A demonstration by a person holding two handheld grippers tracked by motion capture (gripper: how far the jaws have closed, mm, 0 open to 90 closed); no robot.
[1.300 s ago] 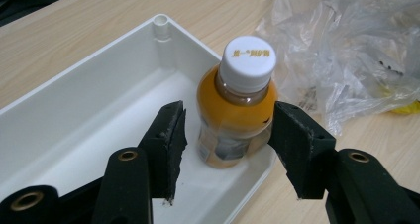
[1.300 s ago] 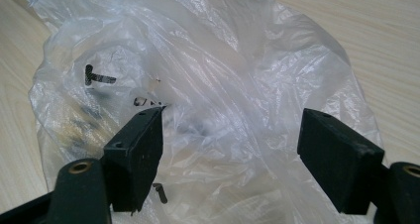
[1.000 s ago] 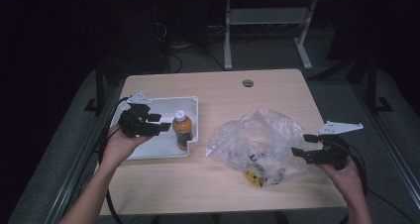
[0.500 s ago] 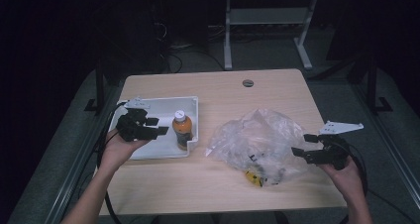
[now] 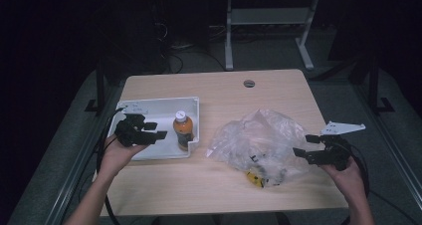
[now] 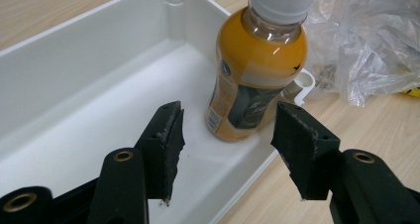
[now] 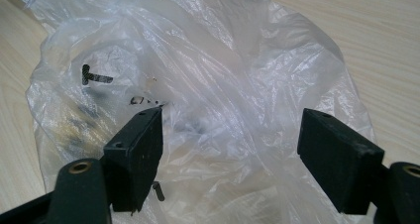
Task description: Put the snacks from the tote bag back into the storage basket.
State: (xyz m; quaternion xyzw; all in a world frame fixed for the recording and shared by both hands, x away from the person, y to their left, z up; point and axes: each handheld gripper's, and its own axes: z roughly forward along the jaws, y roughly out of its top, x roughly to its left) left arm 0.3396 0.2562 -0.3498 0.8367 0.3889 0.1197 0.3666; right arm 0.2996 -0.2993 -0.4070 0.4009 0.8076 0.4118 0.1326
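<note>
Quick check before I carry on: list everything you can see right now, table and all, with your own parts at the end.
Table: one, light wood, centre.
Tray: one, white, table's left side.
Bottle: one, orange drink, white cap, upright in the tray's right end.
Bag: one, clear plastic, crumpled, table's right side, something yellow and dark inside.
Frame: one, white metal, on the floor behind the table.
Left tongs: black, open, over the tray, just short of the bottle.
Right tongs: black, open, at the bag's right edge.
</note>
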